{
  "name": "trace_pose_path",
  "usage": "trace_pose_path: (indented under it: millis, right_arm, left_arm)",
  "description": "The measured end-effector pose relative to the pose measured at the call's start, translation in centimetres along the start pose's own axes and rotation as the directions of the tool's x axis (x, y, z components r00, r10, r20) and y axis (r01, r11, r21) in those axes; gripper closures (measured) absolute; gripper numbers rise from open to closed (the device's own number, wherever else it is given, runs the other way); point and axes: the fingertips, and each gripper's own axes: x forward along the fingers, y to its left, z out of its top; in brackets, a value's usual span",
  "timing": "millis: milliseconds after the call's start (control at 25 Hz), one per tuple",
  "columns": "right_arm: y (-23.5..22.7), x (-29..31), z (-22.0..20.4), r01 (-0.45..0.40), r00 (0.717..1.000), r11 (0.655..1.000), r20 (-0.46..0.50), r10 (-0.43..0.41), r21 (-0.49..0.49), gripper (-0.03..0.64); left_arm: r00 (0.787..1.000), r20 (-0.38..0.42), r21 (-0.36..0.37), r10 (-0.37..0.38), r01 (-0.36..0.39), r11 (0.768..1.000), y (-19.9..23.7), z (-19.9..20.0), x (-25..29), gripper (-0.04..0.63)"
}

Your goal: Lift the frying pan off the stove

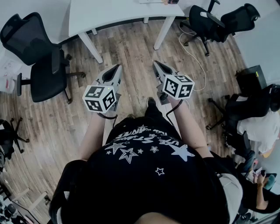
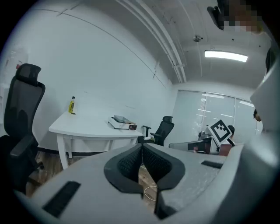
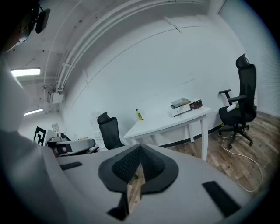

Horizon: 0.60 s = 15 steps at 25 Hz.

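A white table (image 1: 118, 13) stands across the wooden floor, ahead of me. On it sits a low portable stove (image 2: 123, 124) (image 3: 185, 105) with something flat and dark on top, too small to tell whether it is the frying pan. My left gripper (image 1: 117, 68) (image 2: 142, 147) and right gripper (image 1: 156, 64) (image 3: 140, 147) are held side by side in front of my chest, well short of the table and pointing towards it. Both have their jaws shut with nothing between them.
A yellow bottle (image 2: 71, 105) (image 3: 139, 114) stands at the table's other end. Black office chairs are at the left (image 1: 37, 61) and back right (image 1: 218, 22). A white cable (image 1: 192, 54) lies on the floor. A seated person (image 1: 258, 127) is at the right.
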Motion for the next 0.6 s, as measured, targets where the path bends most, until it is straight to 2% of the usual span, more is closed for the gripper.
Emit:
trace_pose_path:
  millis: [360, 600]
  right_arm:
    - [1.2, -0.9, -0.3, -0.011, 1.000, 1.000, 0.009, 0.011, -0.012, 0.609]
    - [1.9, -1.8, -1.7, -0.010, 1.000, 1.000, 0.004, 0.010, -0.001, 0.609]
  left_arm:
    - [1.000, -0.025, -0.002, -0.001, 0.001, 1.000, -0.7, -1.4, -1.3, 0.582]
    - [0.999, -0.041, -0.039, 0.004, -0.005, 0.999, -1.2, -3.3, -2.9, 0.583]
